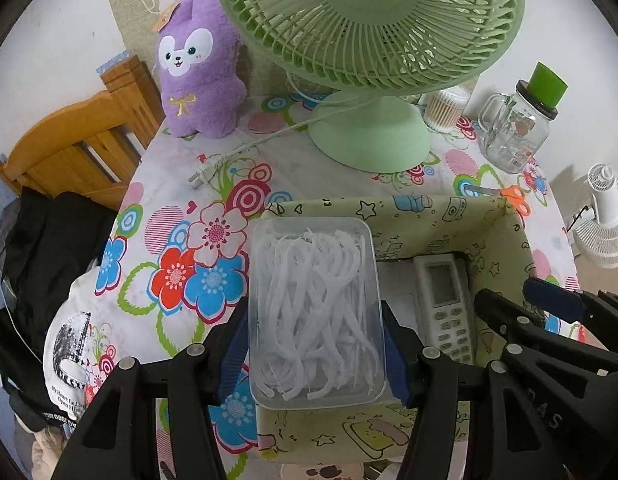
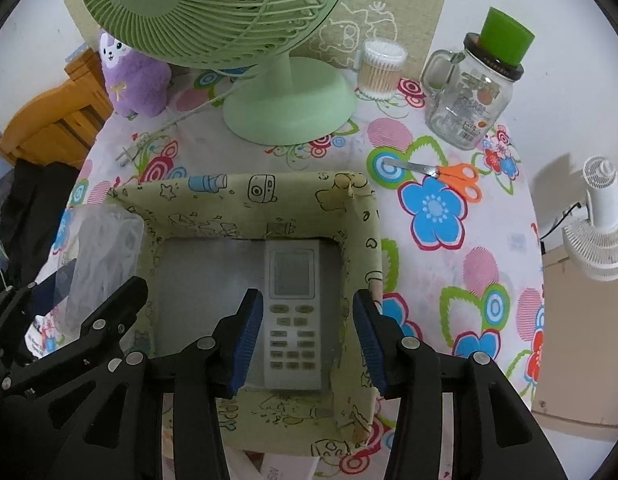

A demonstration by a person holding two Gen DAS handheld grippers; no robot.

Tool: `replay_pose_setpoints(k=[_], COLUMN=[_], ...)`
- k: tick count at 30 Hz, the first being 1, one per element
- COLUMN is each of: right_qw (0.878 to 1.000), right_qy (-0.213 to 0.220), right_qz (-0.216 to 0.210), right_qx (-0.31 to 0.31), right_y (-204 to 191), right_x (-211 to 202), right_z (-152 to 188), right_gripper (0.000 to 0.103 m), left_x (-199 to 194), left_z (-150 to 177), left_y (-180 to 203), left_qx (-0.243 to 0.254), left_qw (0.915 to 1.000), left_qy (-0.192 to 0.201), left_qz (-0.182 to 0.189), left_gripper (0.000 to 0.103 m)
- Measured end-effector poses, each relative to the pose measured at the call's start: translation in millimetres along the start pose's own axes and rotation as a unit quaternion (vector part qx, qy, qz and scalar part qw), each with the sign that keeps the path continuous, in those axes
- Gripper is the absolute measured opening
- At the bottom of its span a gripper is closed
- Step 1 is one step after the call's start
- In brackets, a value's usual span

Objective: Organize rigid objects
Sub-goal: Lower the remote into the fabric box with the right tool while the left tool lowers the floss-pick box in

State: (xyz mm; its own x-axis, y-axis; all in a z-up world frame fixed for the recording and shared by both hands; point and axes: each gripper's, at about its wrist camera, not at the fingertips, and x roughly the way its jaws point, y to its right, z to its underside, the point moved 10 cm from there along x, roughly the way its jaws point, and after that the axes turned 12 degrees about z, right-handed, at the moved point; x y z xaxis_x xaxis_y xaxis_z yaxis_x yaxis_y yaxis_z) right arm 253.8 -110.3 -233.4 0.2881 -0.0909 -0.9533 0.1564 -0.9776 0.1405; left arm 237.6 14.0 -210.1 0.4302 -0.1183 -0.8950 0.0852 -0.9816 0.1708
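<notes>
With left fingers pinching the floss box and right fingers spread, we should lower it level beside the remote in the bin.

The box of floss picks is clear, glossy plastic, its white picks smooth and slightly shiny. The storage bin looks like matt printed cloth — soft-walled, creased at the corners. Inside it, the remote control is pale matt plastic with a dull grey screen. The tablecloth has a smooth, faintly sheeny printed surface. The fan is matt green plastic; the plush toy is fuzzy purple fabric. The mug jar is glossy clear glass, and the scissors pair bright metal blades with orange plastic handles — the chair is varnished wood.
</notes>
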Motion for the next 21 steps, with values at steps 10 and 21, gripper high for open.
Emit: replay_pose_setpoints(k=[10,21], right_qw=[0.999,0.998], right_qy=[0.03,0.011], right_qz=[0.012,0.02], right_qx=[0.028,0.051], right_y=[18,39], right_x=[-26,-17], right_z=[0,11], right_gripper=[0.074,0.074], left_x=[-13,-2], left_z=[-3,4], left_y=[9,28], left_qx=[0.008,0.026], left_qw=[0.9999,0.9996], left_qy=[0.009,-0.005], left_qz=[0.002,0.01], left_gripper=[0.061,0.061])
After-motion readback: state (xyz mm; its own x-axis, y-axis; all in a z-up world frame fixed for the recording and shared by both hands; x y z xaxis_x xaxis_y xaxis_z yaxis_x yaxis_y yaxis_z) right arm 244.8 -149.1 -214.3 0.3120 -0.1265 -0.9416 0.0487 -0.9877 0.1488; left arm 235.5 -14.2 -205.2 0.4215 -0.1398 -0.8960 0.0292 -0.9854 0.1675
